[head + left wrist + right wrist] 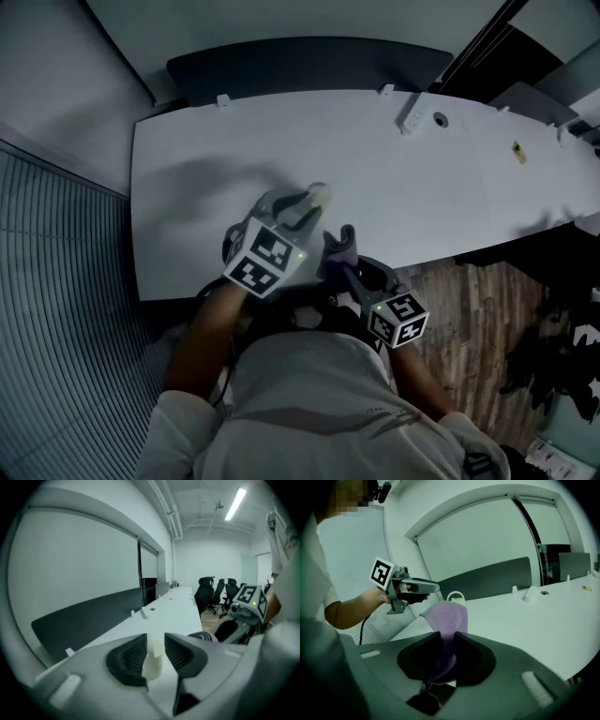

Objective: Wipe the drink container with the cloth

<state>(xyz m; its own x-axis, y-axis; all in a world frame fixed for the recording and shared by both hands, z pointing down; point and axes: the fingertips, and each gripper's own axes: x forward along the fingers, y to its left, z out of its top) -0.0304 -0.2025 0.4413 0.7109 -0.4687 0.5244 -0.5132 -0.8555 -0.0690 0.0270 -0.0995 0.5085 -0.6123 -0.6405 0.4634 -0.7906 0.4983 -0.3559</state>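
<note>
So the left gripper (156, 645) had its jaws apart, with the pale cream drink container (153, 662) standing upright right between them. One pad looked just off it, so it wasn't a real clamp as far as I could see. The container was at the near part of the white tabletop (394, 159). The right gripper (447, 637) was squeezed tight on the purple cloth (449, 616), which stuck up out of the jaws, near the container.
</note>
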